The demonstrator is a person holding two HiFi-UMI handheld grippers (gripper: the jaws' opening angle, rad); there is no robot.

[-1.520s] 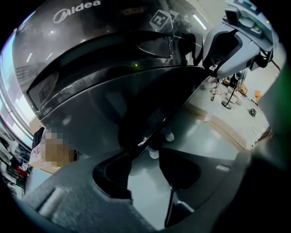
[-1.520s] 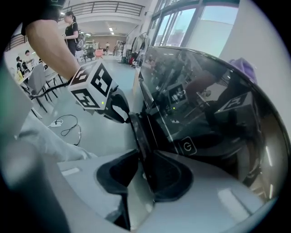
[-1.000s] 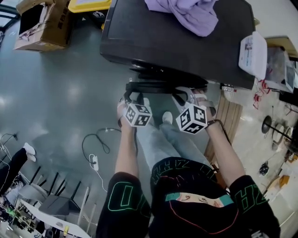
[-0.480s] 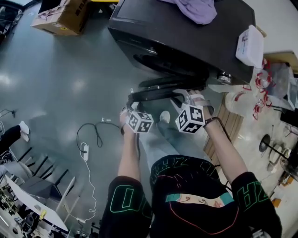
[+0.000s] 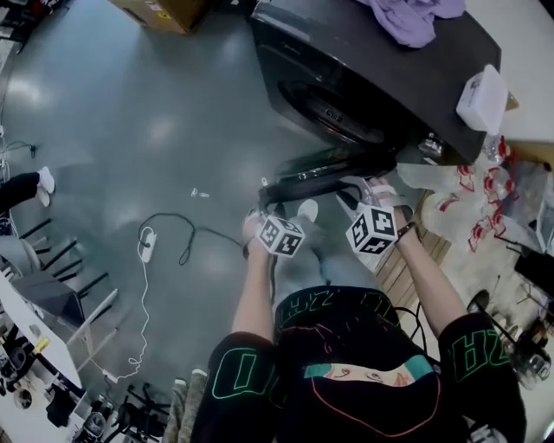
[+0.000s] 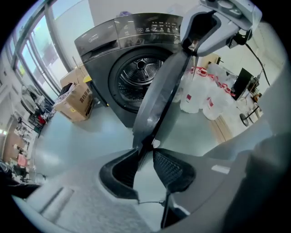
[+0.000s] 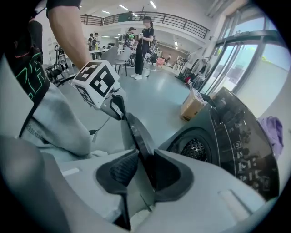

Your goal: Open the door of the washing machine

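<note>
The dark grey washing machine [image 5: 381,82] stands at the upper right, its round drum opening [image 5: 333,108] uncovered. Its door [image 5: 325,166] is swung out towards me, edge-on. My left gripper [image 5: 265,192] pinches the door's rim at its left end; in the left gripper view the thin door edge [image 6: 159,95] sits right between the pad tips [image 6: 145,152] as the jaws close. My right gripper [image 5: 357,183] holds the rim's other end; there the door [image 7: 136,129] lies deep between the pads [image 7: 145,154], with the jaws easing wider.
Purple cloth [image 5: 415,17] and a white box [image 5: 482,99] lie on the machine's top. Plastic bags and bottles [image 5: 459,203] stand to its right by wooden slats [image 5: 405,270]. A cable with a power strip [image 5: 145,247] trails on the floor at left, a cardboard box [image 5: 164,10] behind.
The door has swung away from the machine, uncovering the drum opening. Both grippers have travelled with it, staying on its rim, and I have stepped back.
</note>
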